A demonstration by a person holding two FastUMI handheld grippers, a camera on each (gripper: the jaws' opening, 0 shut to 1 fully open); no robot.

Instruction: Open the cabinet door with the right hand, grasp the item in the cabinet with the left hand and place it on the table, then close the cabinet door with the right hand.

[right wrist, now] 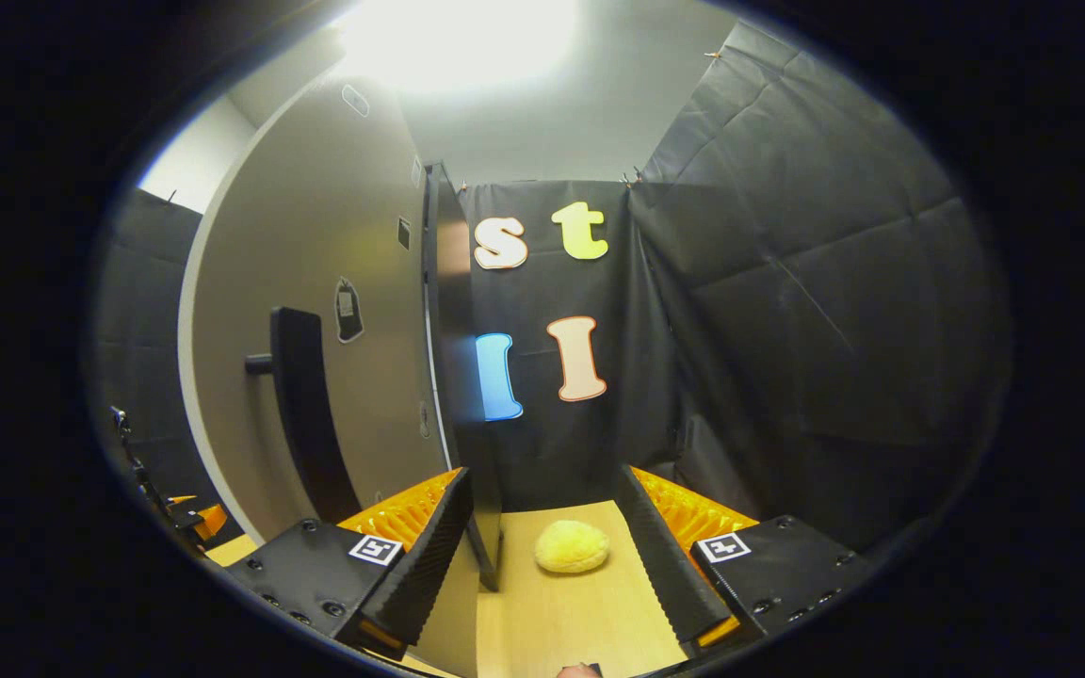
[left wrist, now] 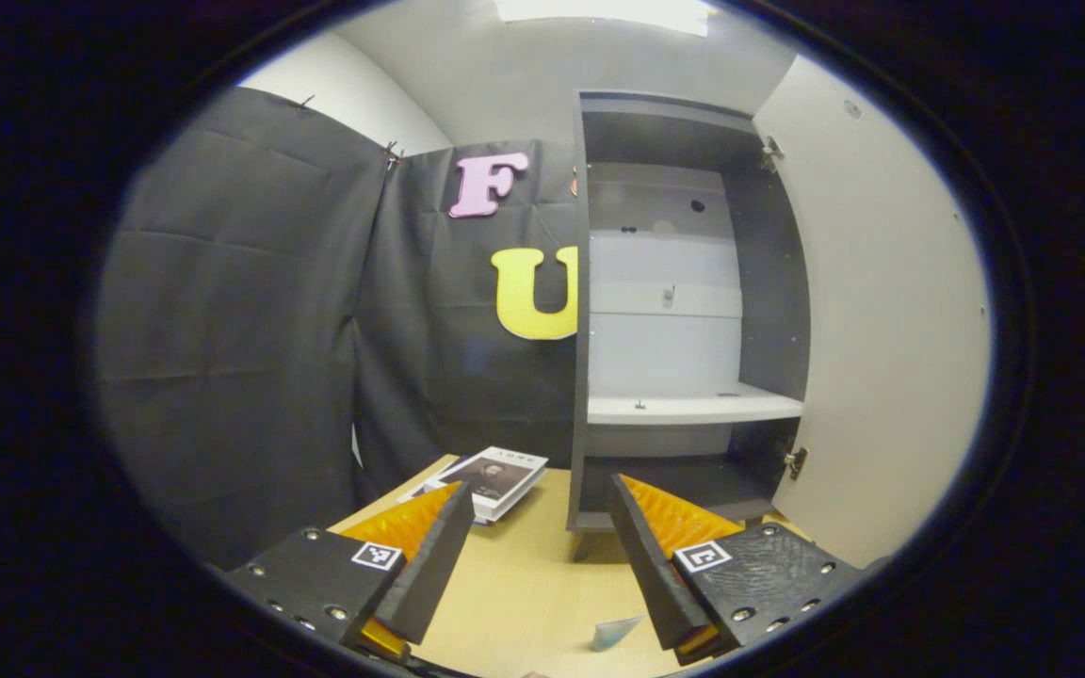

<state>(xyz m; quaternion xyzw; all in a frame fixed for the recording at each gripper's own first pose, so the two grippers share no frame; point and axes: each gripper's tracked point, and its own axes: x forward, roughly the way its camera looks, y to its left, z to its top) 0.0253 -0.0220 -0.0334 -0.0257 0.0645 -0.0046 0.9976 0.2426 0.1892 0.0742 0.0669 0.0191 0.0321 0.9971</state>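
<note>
The dark cabinet [left wrist: 674, 282] stands on the table with its door [left wrist: 882, 330] swung wide to the right. Its white shelf [left wrist: 693, 407] and the compartments I can see hold nothing. A book [left wrist: 495, 478] lies flat on the wooden table [left wrist: 524, 584], just left of the cabinet. My left gripper [left wrist: 540, 490] is open, low over the table in front of the book and cabinet, holding nothing. In the right gripper view the door's outer face [right wrist: 316, 264] with its black handle [right wrist: 302, 414] is on the left. My right gripper [right wrist: 542, 476] is open, right of the handle, by the door's edge.
A yellow fluffy lump [right wrist: 572, 547] rests on the table [right wrist: 580, 612] between my right fingers, farther off. A small pale-blue scrap [left wrist: 613, 633] lies near the table's front. The other gripper [right wrist: 186, 516] shows beyond the door. Black cloth walls close in all round.
</note>
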